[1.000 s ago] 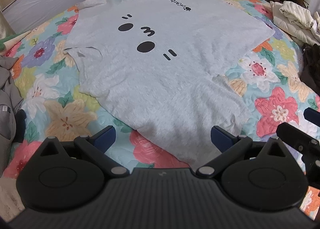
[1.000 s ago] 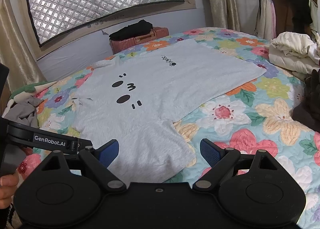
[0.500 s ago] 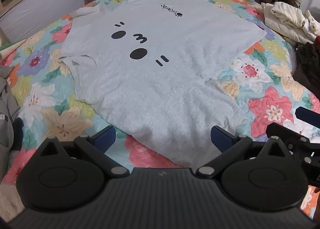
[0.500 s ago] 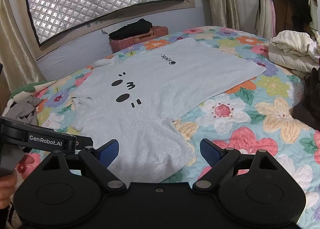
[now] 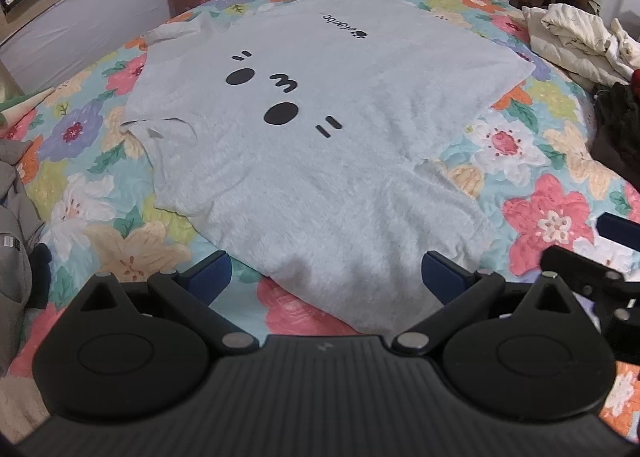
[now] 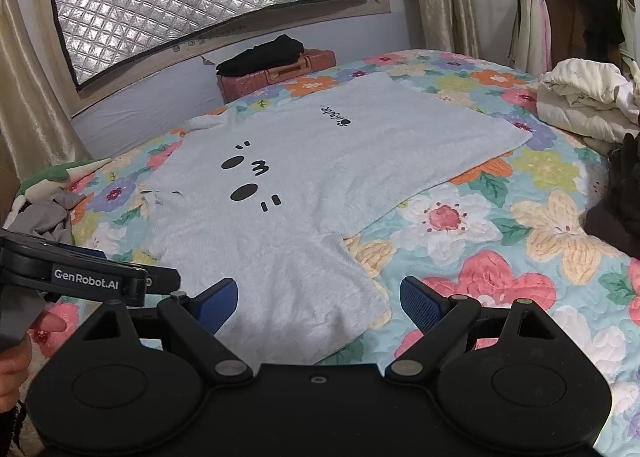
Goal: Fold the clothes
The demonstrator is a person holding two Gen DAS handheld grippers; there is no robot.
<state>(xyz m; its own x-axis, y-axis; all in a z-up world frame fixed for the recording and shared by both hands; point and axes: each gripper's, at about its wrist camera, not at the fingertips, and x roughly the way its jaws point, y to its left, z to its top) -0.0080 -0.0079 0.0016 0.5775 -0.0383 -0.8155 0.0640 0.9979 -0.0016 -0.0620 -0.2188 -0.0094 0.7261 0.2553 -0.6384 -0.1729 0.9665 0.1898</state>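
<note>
- Basically a grey T-shirt [image 5: 320,129] lies spread flat, print side up, on the flowered bedspread [image 5: 540,217] — laid out smooth so it's ready to fold, no fold made yet by the look of it.
- Near sleeve [image 6: 304,297] points toward both cameras; collar sits to the left, hem off to the right, so the shirt lies sideways to the person.
- Left gripper [image 5: 324,273] hovers low over the near sleeve edge, jaws wide apart, nothing between the blue pads [image 5: 208,275].
- Right gripper [image 6: 318,299] is the same: fully spread, empty, over the sleeve's right corner.
- Both tools sit side by side, aimed forward and slightly down across the bed; the left one's body shows at the left edge of the right view, a hand [image 6: 16,357] behind it.
- Likely setting up to pinch the sleeve and turn it in over the body.
- Other clothes are piled at the far right [image 6: 584,105] and left [image 6: 44,213], plus a suitcase [image 6: 280,71] by the wall, all well apart from the shirt.
</note>
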